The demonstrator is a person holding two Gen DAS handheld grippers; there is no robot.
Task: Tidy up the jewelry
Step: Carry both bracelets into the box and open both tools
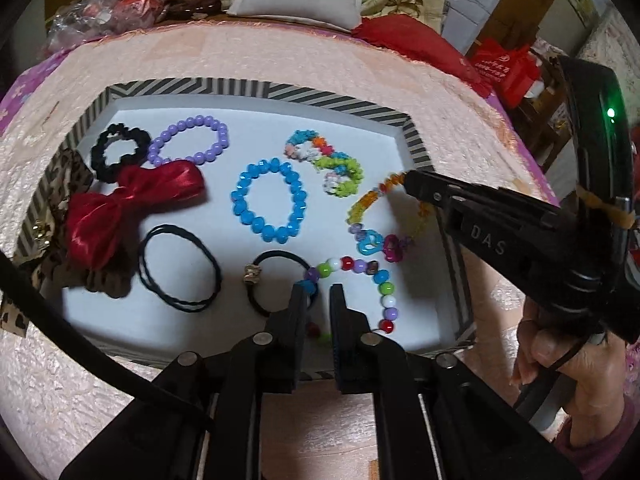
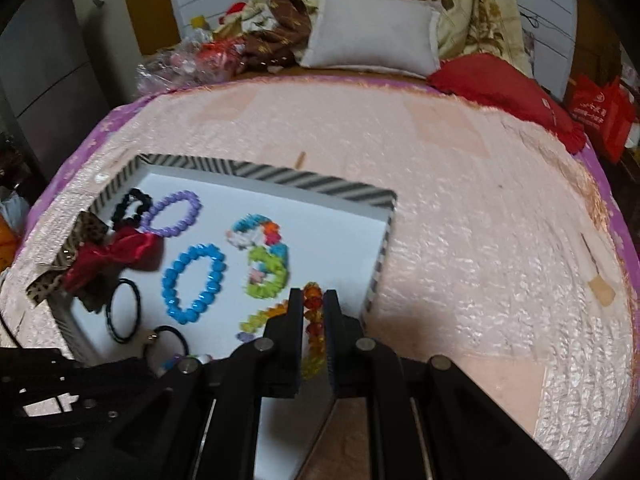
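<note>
A striped-rim tray (image 1: 248, 90) with a white floor lies on the pink bedspread and holds jewelry: a blue bead bracelet (image 1: 267, 200), a purple bead bracelet (image 1: 190, 140), a multicoloured flower bracelet (image 1: 326, 162) and a multicolour round-bead string (image 1: 372, 276). My left gripper (image 1: 318, 294) stands narrowly apart over the near end of that bead string. My right gripper (image 2: 313, 300) is shut on an orange-yellow crystal bead strand (image 2: 314, 320), which it holds over the tray's right side; in the left wrist view the strand (image 1: 372, 196) trails from its tip.
A red bow (image 1: 128, 204), leopard scrunchies (image 1: 68, 176), a black scrunchie (image 1: 118, 152) and black hair ties (image 1: 180, 268) fill the tray's left and near parts. A white pillow (image 2: 372, 36), red cushion (image 2: 508, 88) and clutter lie at the bed's far edge.
</note>
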